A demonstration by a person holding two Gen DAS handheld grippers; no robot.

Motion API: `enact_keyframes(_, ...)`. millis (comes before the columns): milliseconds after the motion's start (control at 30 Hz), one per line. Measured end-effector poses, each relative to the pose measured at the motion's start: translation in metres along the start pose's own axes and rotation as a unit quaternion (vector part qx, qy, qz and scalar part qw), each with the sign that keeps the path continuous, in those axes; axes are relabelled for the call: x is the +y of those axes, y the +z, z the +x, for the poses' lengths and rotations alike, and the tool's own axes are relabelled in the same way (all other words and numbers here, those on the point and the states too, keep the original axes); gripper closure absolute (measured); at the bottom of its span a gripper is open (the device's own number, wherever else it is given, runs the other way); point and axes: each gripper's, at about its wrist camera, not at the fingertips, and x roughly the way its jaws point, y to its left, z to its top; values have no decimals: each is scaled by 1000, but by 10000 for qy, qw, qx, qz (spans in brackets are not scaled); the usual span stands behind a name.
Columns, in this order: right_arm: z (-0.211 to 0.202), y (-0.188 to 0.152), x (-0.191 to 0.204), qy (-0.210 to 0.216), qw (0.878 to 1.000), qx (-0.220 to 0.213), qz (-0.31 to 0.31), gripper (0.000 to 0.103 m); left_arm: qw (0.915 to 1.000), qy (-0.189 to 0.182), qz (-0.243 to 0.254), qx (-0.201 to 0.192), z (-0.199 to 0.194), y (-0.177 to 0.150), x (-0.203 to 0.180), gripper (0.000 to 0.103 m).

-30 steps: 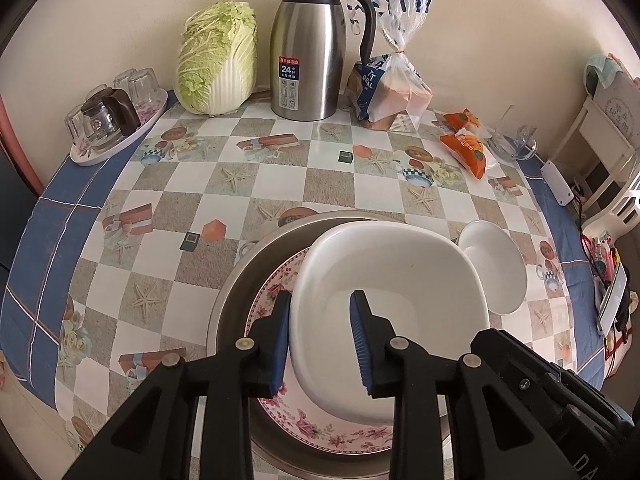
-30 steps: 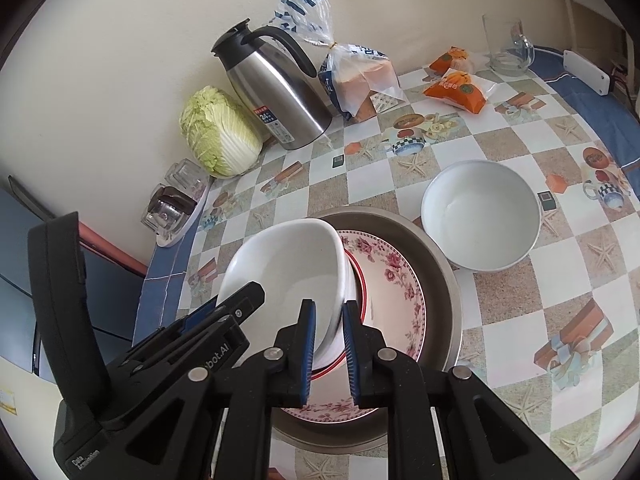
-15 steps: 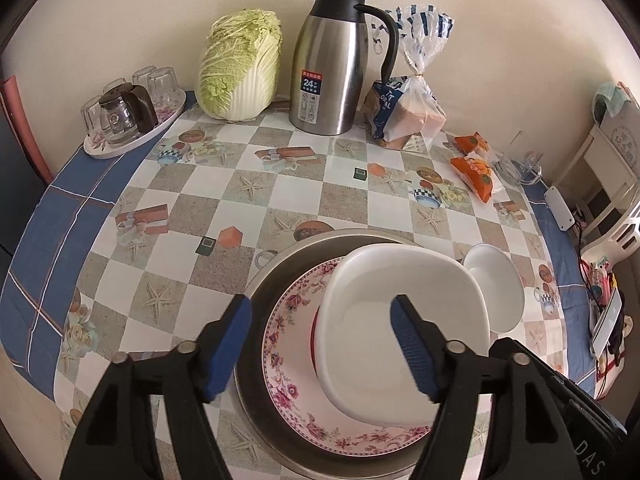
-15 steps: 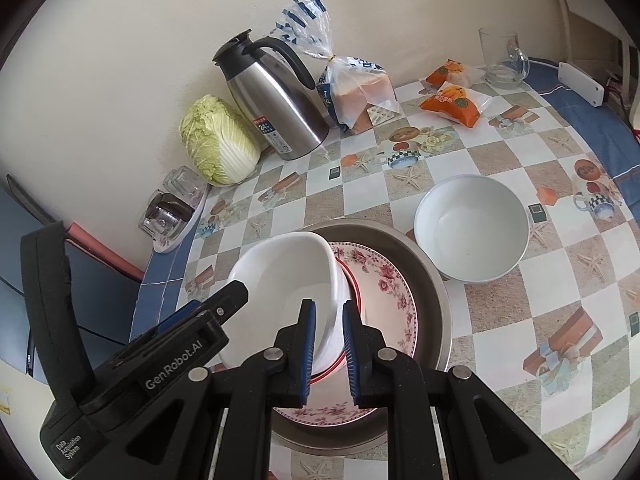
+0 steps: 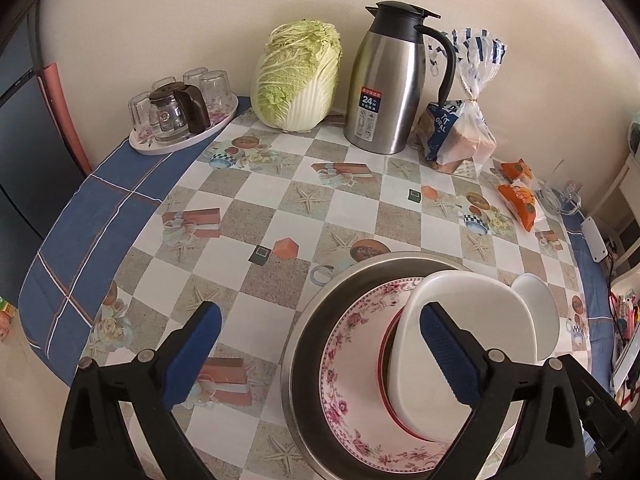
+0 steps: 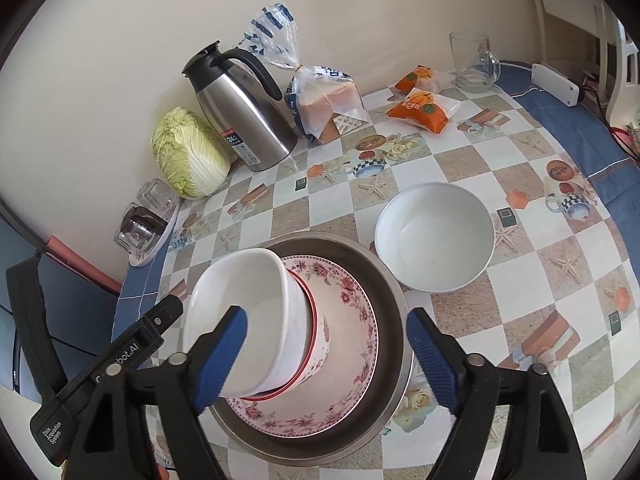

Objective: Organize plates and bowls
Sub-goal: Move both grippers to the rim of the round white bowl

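Counting two white bowls (image 6: 256, 312) (image 6: 436, 236), one floral plate (image 6: 352, 344)

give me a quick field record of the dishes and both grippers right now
stack: white square bowl on a red-rimmed dish, on the floral plate, in the metal basin
loose dish: round white bowl on the table beside the basin, empty
left gripper: jaws have just been opening, now wide, pads off the square bowl
right gripper: jaws have just been opening, now wide, holding nothing
surface: checked tablecloth
back of table: cabbage, steel jug, bagged bread
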Motion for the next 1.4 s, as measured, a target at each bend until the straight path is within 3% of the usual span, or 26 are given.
enact_keyframes(33, 1, 0, -1, -1, 10000, 3, -2, 1, 10000, 8, -35, -5, 0, 0, 1, 3)
enact_keyframes(67, 1, 0, -1, -4, 10000, 1, -21, 0, 10000, 14, -73, -19, 0, 0, 3, 3)
enact_keyframes(333, 2, 0, 0, -103, 9998, -84, -149, 0, 9995, 87, -307, -70, -2, 1, 12, 3)
enact_keyframes(633, -3, 3, -8, -58, 9998, -170, -70, 0, 9996, 87, -229, -124, -5, 1, 2, 3)
enact_keyframes(867, -10, 12, -38, -152, 9995, -216, 191, 0, 9999, 25, -70, -99, -6, -3, -16, 3)
enact_keyframes(1300, -15, 31, -125, -568, 9939, -191, 925, 0, 9973, -545, 376, -329, -27, 4, -87, 3)
enact_keyframes(1400, -9, 36, -139, -690, 9923, -98, 1020, 0, 9943, -870, 561, -261, -27, 9, -110, 3)
